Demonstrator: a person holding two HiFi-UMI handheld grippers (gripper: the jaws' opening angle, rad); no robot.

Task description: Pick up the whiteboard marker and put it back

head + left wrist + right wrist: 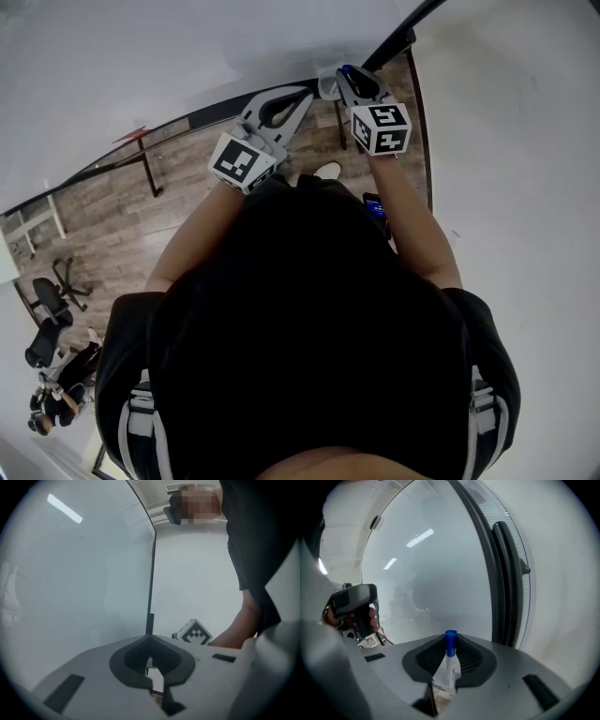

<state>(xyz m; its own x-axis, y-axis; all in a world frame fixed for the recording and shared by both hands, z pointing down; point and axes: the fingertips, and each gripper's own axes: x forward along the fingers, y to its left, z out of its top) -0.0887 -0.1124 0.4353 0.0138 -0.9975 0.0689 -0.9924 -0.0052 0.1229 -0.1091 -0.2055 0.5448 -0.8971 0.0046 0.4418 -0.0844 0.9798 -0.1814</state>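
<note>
Marker: whiteboard marker (450, 665), blue cap up, upright in the right gripper (451, 644) jaws, clamped at mid-barrel.
Handling: likely light, stiff, slick plastic; barrel grip suits.
Left gripper (150, 641): jaws closed, empty.

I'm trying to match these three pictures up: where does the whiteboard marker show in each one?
Head view: only the blue cap of the whiteboard marker shows, top centre, in the right hand-held gripper.
Left gripper view: not in it.
Right gripper view: the marker stands bottom centre, upright, with the jaws closed on it.
Shared landmark: the board's dark edge.
</note>
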